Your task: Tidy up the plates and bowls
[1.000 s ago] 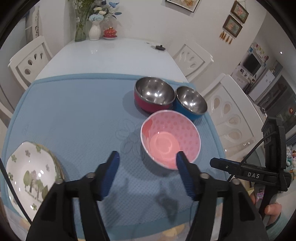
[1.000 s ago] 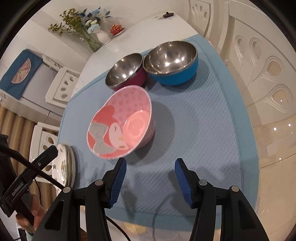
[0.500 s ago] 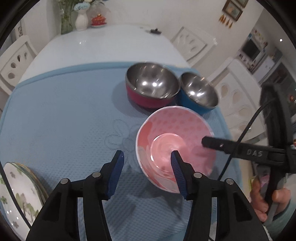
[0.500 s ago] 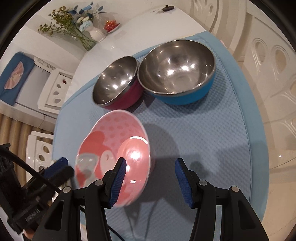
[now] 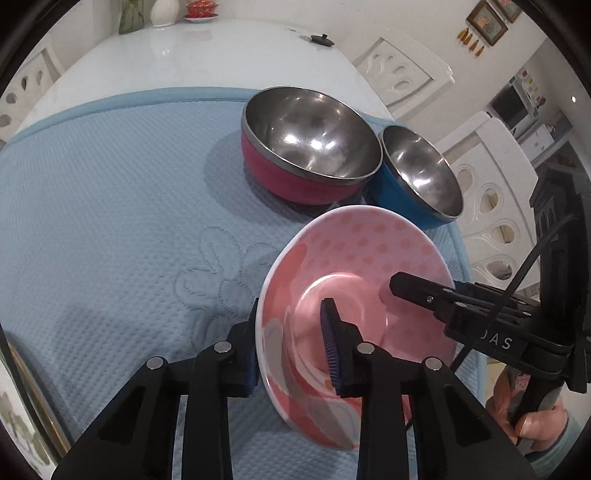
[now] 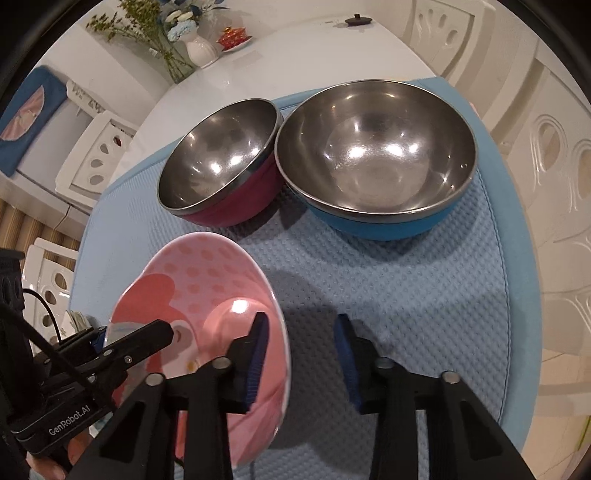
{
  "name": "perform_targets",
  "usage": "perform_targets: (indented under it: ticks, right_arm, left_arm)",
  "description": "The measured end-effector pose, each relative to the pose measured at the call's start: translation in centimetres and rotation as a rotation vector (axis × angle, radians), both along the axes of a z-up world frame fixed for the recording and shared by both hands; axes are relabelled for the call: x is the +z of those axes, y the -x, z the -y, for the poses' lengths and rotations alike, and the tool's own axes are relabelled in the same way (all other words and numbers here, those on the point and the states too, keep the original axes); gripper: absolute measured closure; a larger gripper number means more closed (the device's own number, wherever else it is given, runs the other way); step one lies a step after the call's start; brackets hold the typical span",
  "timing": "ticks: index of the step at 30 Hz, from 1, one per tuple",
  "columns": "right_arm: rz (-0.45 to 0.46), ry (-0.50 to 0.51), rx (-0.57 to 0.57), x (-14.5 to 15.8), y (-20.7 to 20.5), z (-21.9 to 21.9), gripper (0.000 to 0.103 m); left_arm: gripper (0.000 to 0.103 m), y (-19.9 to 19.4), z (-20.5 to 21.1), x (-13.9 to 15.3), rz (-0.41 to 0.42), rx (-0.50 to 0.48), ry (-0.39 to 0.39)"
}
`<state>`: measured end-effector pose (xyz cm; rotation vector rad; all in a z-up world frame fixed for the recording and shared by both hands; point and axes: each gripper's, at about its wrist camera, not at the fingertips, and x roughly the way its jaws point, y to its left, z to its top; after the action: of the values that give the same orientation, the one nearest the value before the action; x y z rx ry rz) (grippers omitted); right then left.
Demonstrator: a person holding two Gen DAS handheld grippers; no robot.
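grip change | left gripper point(image 5: 291, 341) and right gripper point(image 6: 301, 354), both wider a second ago, now clamp opposite rims of round pink polka-dot plastic bowl point(image 5: 354, 295), tilted on light blue quilted mat point(image 5: 110, 206) near steel bowls | next likely lift, stack

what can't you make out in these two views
- plates: left wrist view, cut off by the lower left edge.
- left gripper outer pad: left wrist view, mostly behind the pink bowl rim.
- pink bowl's picture: right wrist view, partly covered by right gripper and left gripper.
- wall frames: left wrist view, too small.
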<state>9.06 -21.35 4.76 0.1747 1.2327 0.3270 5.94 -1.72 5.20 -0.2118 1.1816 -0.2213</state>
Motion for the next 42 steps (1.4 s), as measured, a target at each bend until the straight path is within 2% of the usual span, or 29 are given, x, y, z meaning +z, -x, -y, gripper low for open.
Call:
perform_targets:
  ticks: [2,4,5,8,9,13,17,23,34,38,42]
  right_arm:
    - [-0.010,-0.007,-0.023,-0.4,-0.1,0.1,0.079]
    - [-0.043,-0.047,-0.041,-1.1,0.0,0.1,0.086]
    - [-0.056,-0.065,-0.036,-1.3,0.2,-0.1,0.085]
    - [-0.018,0.023,-0.027,-0.7,0.9,-1.4,0.085]
    - [-0.017,0.025,-0.028,-0.6,1.0,-1.4,0.085]
    - [-0.037,-0.043,-0.068,0.2,1.6,-0.7,0.085]
    - [0.001,-0.027,-0.048,2.3,2.8,-0.8,0.084]
    - [-0.002,-0.044,-0.033,4.5,4.6,-1.4,0.082]
    - [-0.058,-0.031,0.037,3.5,8.7,-5.4,0.082]
    - [-0.080,-0.024,0.053,3.1,9.2,-6.3,0.077]
    - [-0.086,-0.023,0.056,2.8,9.6,-6.8,0.077]
  left_arm:
    - [0.087,0.0,0.1,-0.1,0.003,0.002,-0.018]
    - [0.087,0.3,-0.2,-0.2,-0.007,0.020,0.017]
    - [0.087,0.5,-0.3,0.0,-0.006,0.035,0.035]
    - [0.087,1.0,-0.4,0.3,0.004,0.071,0.039]
    - [0.087,1.0,-0.6,0.3,0.005,0.083,0.053]
    - [0.087,1.9,-1.6,1.0,0.005,0.098,0.120]
    - [0.087,3.1,-1.7,2.6,0.038,0.101,0.119]
    - [0.086,5.5,-2.2,4.8,0.062,0.121,0.125]
    - [0.086,9.5,-4.7,3.6,0.043,0.195,0.140]
    - [0.086,10.6,-5.1,3.3,0.037,0.206,0.140]
    - [0.086,11.2,-5.5,3.0,0.028,0.206,0.140]
